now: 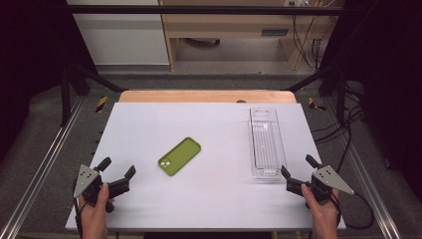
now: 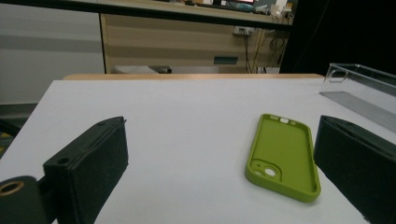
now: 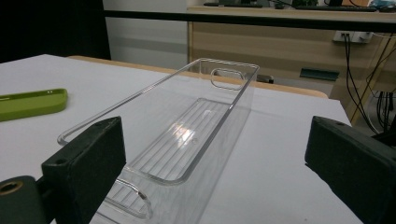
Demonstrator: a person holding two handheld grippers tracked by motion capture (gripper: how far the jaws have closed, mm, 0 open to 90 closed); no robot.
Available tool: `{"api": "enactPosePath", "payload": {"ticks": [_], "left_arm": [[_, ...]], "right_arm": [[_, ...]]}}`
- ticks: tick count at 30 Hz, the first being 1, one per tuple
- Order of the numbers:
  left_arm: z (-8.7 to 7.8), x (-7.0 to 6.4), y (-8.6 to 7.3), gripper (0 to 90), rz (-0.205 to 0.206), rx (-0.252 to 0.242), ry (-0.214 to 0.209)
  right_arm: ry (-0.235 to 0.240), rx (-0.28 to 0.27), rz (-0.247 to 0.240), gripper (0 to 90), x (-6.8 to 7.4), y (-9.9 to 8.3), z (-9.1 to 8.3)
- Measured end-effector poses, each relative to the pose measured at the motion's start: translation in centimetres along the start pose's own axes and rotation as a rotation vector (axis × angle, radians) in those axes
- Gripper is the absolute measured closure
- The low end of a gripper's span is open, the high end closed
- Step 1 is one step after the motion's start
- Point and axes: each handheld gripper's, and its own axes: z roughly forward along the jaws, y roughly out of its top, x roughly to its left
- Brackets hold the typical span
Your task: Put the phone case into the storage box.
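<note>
Nearest to us, our left gripper (image 1: 117,175) hangs over the near left corner of the white table (image 1: 209,209), its jaws spread wide and holding nothing. Our right gripper (image 1: 298,173) sits at the near right edge, jaws likewise wide apart and empty, aimed at the short near end of the clear plastic tray (image 1: 265,144).

A little farther in, left of centre, the green phone case (image 1: 179,156) lies flat with its hollow side up and its camera cut-out toward us. In the left gripper view the case (image 2: 283,156) lies just ahead, close to the right-hand jaw, not touching it. We judge it light, soft and rubbery: it should grip well but bend if we squeeze it across the middle. Lying flat, it offers little to bite on, so we think the raised long rim near a corner is the best hold, one pad inside the wall and one outside.

Beyond our right gripper, the tray (image 3: 187,135) runs lengthwise away from us, empty, with ribbed floor and handle slots at both ends. It looks light, stiff and slick, and liable to skate on the table; we would pinch its near end wall at the handle, gently, since hard plastic may crack.
</note>
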Motion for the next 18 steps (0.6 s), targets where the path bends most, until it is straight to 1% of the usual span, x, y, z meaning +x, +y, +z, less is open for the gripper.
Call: {"api": "enactPosePath", "payload": {"ticks": [3,6,7,8,9,12,14,16,18], "left_arm": [[0.2,-0.5,0.0,2.5,0.013,0.028,0.0],[0.5,-1.1,0.0,2.5,0.037,0.055,-0.003],[0.6,-1.3,0.0,2.5,0.039,0.063,-0.012],[0.8,-1.7,0.0,2.4,0.05,0.089,-0.028],[0.8,-1.7,0.0,2.4,0.05,0.089,-0.028],[1.3,-2.4,0.3,2.4,0.08,0.134,-0.043],[1.6,-2.8,0.5,2.7,0.09,0.146,-0.053],[2.1,-3.3,0.9,2.9,0.109,0.163,-0.067],[2.6,-3.7,1.3,3.1,0.113,0.174,-0.077]], "right_arm": [[0.001,0.001,-0.001,4.8,0.0,0.0,0.0],[-0.005,0.007,-0.002,4.4,0.0,-0.1,-0.1],[-0.009,0.01,0.0,4.4,0.0,-0.1,-0.1],[-0.012,0.011,0.002,4.4,-0.1,-0.1,-0.1],[-0.014,0.008,0.005,4.4,-0.1,-0.1,-0.1],[-0.016,0.005,0.006,4.4,-0.2,-0.1,-0.2],[-0.015,0.009,0.009,4.4,-0.3,-0.2,-0.2],[-0.017,0.012,0.009,4.4,-0.3,-0.2,-0.2],[-0.018,0.013,0.011,4.4,-0.3,-0.3,-0.2]]}}
